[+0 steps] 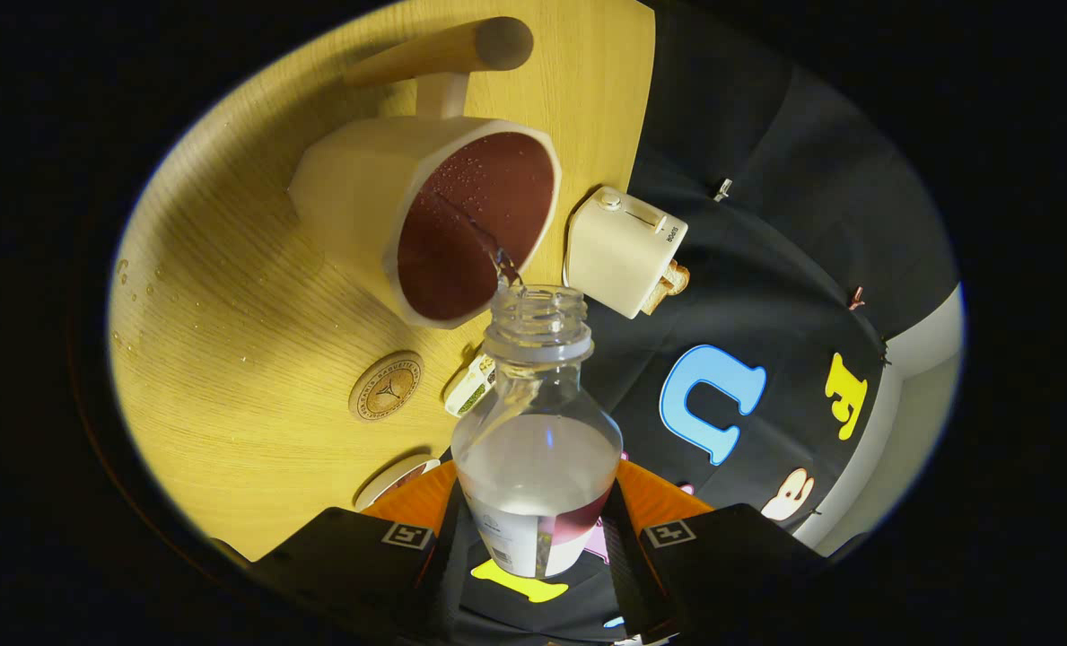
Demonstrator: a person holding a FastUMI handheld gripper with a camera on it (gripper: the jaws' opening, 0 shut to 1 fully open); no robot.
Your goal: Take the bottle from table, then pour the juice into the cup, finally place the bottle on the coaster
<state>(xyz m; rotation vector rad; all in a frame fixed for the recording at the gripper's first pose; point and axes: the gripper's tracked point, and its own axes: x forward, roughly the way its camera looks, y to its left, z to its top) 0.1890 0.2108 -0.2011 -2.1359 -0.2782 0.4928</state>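
The claw (537, 538) pinches a clear plastic bottle (537, 449), one finger pressed on each side of its lower body where a printed label wraps it. The bottle is tipped forward, its open threaded neck pointing to 12 o'clock from the fingers, with clear liquid pooled in its rounded shoulder. A thin stream leaves the mouth and falls into the cup (434, 215) just beyond the neck, at about 11 o'clock from it.

The cup is a smooth, cream-coloured vessel with faceted outer walls and a dark reddish-brown inside, speckled with droplets. A stubby stem at its far side joins a round wooden handle (448, 52), a plain cylinder of pale wood.

The bench (255, 296) has a light wood-grain surface, with scattered water droplets at about 9 o'clock from the cup. A round coaster (386, 386), cork-like with a stamped ring and emblem, lies flat on the bench at about 10 o'clock from the bottle's body, apart from the cup. A small packet (472, 384) lies between the coaster and the bottle's neck.

At 3 o'clock from the cup, just beside it, stands a boxy cream toaster (625, 247) with rounded corners, toast showing at its slot end.
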